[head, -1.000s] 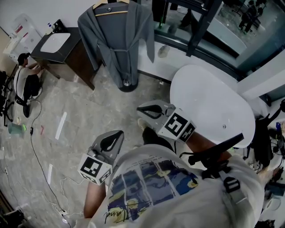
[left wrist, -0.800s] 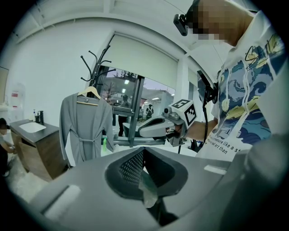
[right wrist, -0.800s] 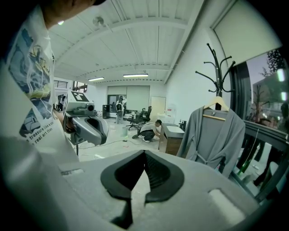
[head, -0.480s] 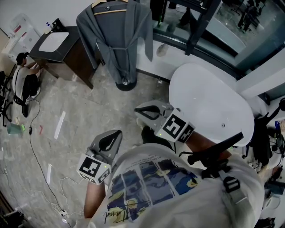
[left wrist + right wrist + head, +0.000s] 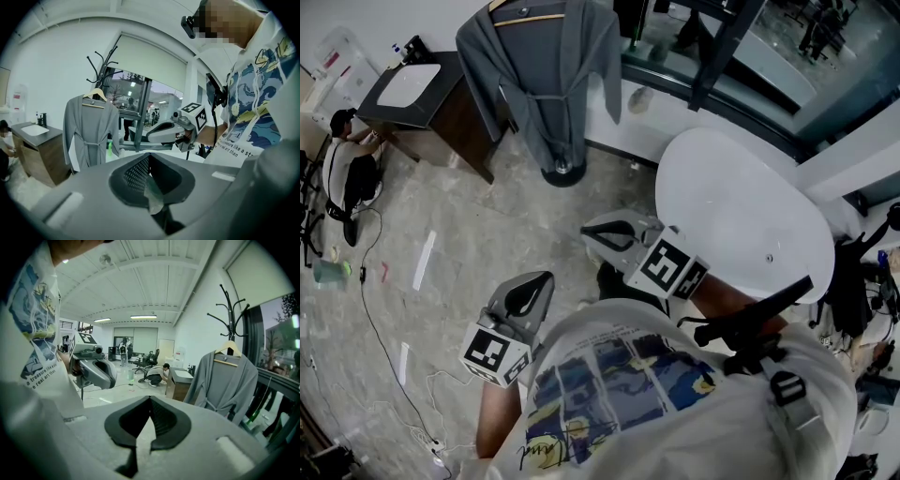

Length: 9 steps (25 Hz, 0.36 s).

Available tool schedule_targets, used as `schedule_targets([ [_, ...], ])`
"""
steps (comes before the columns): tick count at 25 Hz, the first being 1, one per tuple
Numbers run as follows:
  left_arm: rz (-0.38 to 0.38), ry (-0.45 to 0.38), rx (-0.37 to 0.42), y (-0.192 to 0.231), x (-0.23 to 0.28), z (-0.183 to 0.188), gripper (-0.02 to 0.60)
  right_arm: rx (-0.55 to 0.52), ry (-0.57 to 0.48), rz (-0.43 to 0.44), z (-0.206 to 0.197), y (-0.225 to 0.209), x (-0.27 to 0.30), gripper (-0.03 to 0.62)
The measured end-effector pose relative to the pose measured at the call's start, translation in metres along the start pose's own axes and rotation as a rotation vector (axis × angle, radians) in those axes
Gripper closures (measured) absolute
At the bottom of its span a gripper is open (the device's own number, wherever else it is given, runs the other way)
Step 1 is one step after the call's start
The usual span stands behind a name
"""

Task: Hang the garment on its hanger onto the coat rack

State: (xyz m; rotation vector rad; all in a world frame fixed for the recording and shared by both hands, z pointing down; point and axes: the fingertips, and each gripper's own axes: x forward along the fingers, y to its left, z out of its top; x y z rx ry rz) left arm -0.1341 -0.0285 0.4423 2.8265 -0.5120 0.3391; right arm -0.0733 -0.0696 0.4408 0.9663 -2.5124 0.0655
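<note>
Head view: grey belted robe (image 5: 551,70)

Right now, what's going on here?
A person holds a tool in each hand, close to their torso. The left tool and the right tool are both shut with nothing between the jaws. The grey robe hangs on its wooden hanger on the coat rack across the floor. Neither tool touches it, so the hanging looks done.
</note>
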Motion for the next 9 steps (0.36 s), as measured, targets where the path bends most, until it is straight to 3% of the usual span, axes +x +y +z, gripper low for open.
schedule_targets([
  [9,-0.015,0.016,-0.011,0.015,0.016,0.005,0.578,0.014,0.021,0.003,-0.007,-0.018,0.008,0.592],
])
